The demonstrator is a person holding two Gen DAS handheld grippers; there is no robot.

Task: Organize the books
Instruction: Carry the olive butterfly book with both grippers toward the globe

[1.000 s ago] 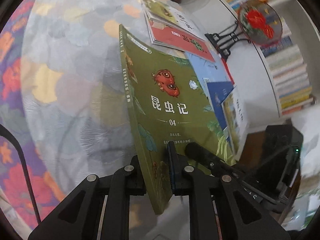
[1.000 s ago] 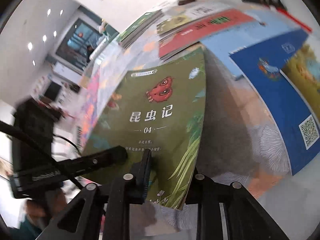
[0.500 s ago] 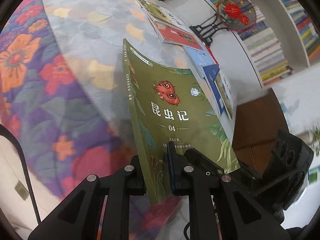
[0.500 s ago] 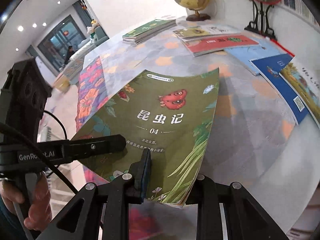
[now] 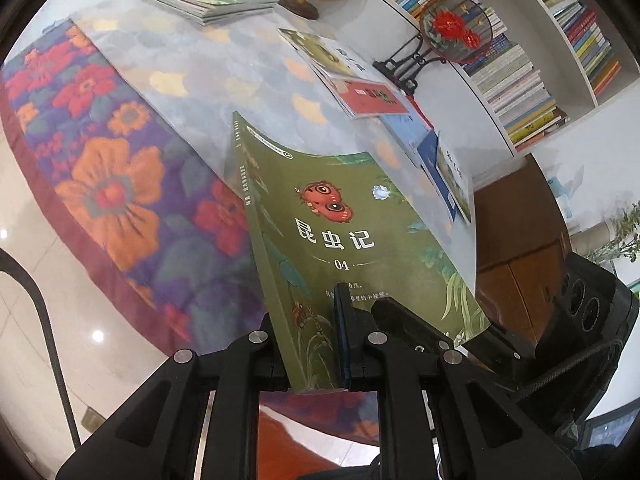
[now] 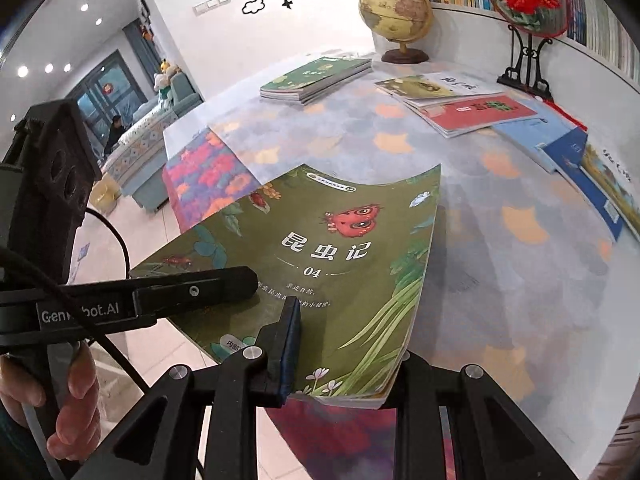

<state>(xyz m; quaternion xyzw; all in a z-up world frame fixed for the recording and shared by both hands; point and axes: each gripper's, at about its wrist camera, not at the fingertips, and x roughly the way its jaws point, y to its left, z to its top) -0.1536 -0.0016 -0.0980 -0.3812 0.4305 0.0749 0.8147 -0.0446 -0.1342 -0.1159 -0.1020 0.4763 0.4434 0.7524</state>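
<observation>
Green book (image 5: 352,240) was held in the air by both grippers at once, above the near edge of the table (image 6: 500,280), cover facing up and tilted. Left gripper (image 5: 316,344) fingers pinched the book's bottom edge near the spine; right gripper (image 6: 340,360) fingers pinched the same bottom edge further toward the open side. In the right wrist view the left gripper's finger (image 6: 192,292) lay across the cover's lower left, and a hand (image 6: 60,392) gripped its handle. The far top edge of the book sagged a little and the cover bowed.

Table was covered by a pale cloth with orange leaf shapes; a flowered cloth (image 5: 112,184) hung over its left edge down toward the tiled floor (image 5: 24,340). The middle of the table just beyond the held book was bare, open room. Stack of green books (image 6: 316,80) sat at the far end beside the globe (image 6: 396,12). Along the right edge a row of flat books overlapped: an olive and white one (image 6: 432,88), a red one (image 6: 480,114), a light blue one (image 6: 536,132), a dark blue one (image 6: 580,164), the last one at the table's corner. Red fan on a black stand (image 6: 528,0) stood against the bookshelf (image 5: 520,60) behind that row.
</observation>
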